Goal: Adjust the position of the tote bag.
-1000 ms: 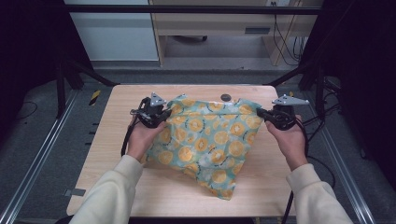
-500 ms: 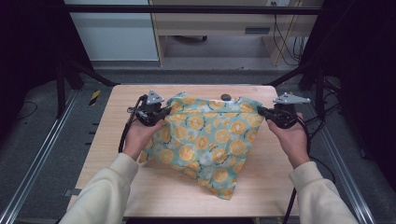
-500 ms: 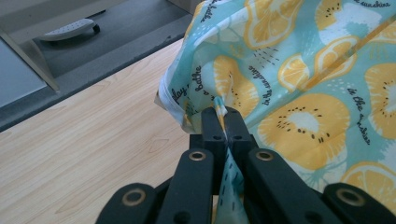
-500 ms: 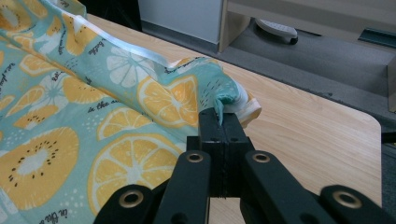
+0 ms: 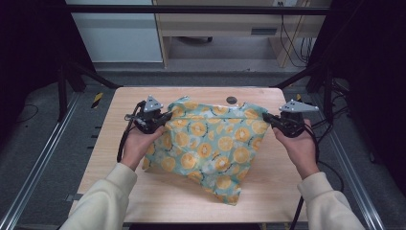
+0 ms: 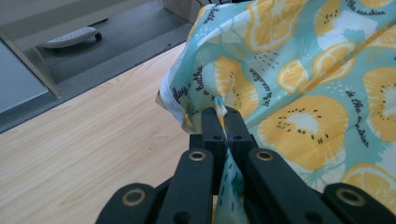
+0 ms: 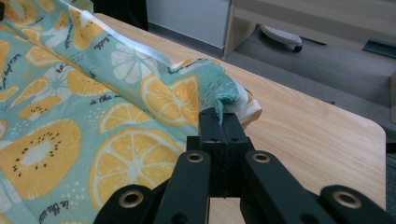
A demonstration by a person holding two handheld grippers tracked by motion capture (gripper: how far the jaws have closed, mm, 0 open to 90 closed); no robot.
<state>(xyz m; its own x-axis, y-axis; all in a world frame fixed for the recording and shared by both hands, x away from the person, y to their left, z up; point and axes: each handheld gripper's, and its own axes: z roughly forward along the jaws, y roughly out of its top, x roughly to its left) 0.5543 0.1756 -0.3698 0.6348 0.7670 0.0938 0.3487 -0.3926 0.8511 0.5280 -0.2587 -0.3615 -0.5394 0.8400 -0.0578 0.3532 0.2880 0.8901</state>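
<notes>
The cloth [image 5: 213,143] lies on the bench [image 5: 119,124], spread between my two hands, with its near corner hanging toward me in a loose point. It is thin printed fabric, light and very soft, so I judge it will sag and fold wherever I do not hold it; it is not fragile. The best places to hold are the hemmed far corners, where the edge is thicker. My left gripper [image 6: 223,122] is clenched on a small pinch of the cloth near its left far corner, and my right gripper [image 7: 219,122] is clenched on the right far corner. A small dark round thing [image 5: 231,100] sits in the bench just behind the cloth. Nothing stands in my way.
</notes>
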